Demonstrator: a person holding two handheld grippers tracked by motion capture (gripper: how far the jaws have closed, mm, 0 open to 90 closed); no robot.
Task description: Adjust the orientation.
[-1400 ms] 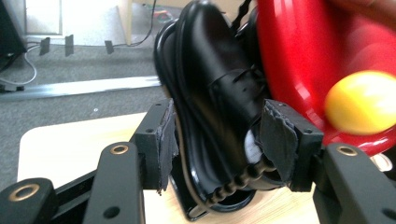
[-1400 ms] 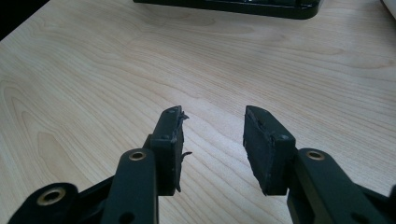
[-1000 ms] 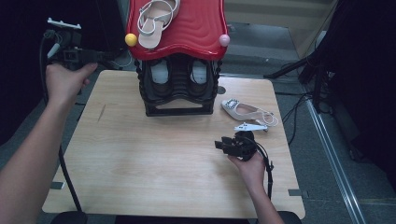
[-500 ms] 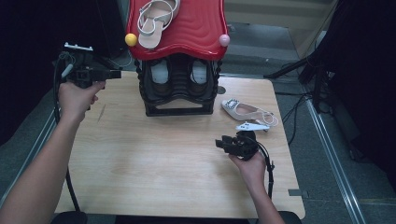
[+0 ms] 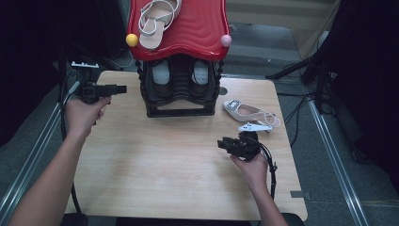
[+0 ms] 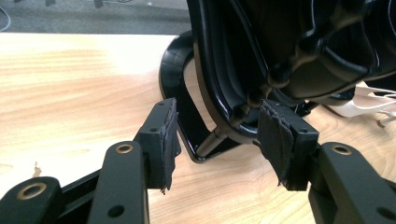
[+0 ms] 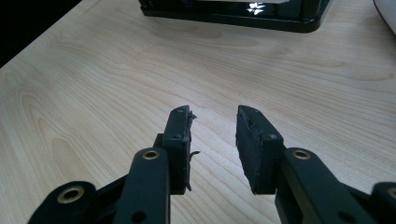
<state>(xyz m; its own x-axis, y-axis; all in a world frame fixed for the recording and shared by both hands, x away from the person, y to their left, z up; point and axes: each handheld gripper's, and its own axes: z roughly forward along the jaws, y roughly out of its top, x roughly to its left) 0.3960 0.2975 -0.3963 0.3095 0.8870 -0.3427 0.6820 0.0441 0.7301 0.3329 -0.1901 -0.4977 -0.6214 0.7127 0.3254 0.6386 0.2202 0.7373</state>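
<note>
Black plastic shoe rack [image 5: 181, 89] — left gripper [image 5: 123, 88] beside its left post, jaws apart | right gripper [image 5: 222, 143] before rack — jaws apart, empty

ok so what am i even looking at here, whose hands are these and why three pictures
A person stands at a wooden table and holds a hand tool with two black jaws in each hand. The left gripper and the right gripper both show in the high view, taken from above the person's side. The other two pictures come from small cameras riding on the tools, looking along their jaws. On the table stands a black shoe rack with a red top; a sandal lies on that top and a pale shoe lies on the table beside the rack. Both tools are open and hold nothing. The left one points at the rack's corner.
</note>
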